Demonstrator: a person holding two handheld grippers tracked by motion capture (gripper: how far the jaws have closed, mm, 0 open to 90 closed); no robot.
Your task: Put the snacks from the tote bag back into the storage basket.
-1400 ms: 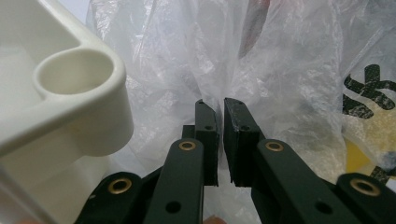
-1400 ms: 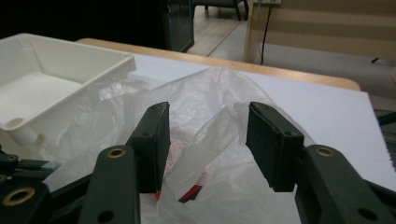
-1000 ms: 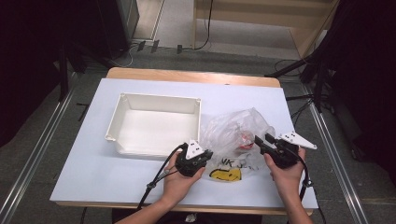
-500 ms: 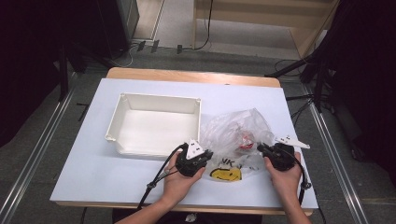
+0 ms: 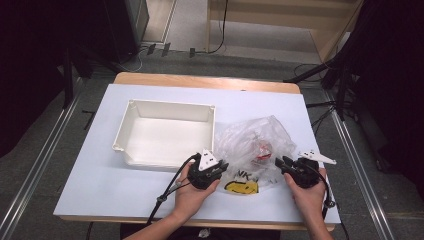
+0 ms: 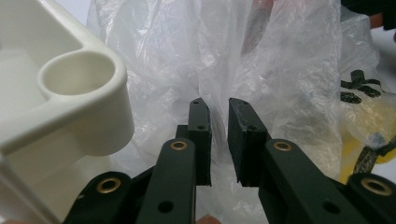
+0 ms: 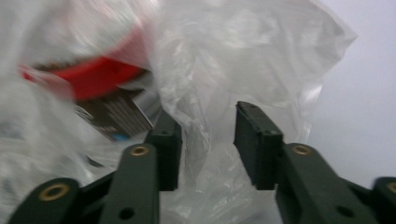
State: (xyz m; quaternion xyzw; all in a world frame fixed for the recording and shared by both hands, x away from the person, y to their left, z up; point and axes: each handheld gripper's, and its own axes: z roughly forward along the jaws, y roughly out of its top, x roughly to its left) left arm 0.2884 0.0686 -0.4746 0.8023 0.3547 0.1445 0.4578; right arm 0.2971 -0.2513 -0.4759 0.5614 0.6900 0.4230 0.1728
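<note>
Judged the plastic bag light, limp and slippery: thin clear film, sure to crumple and slide rather than hold a shape, with something red-lidded inside giving the only weight. Found it lying crumpled on the table, just right of the white tray, yellow smiley print toward the near edge. Best taken by a gathered fold at each side, well clear of the contents, since a single layer would likely slip out.

Held the left hand-held gripper low and level at the bag's left edge beside the tray corner, jaws just eased apart to a narrow gap, nothing pinched. Kept the right hand-held gripper level at the bag's right side, jaws just spread again, a loose fold of film between them but not pressed.
</note>
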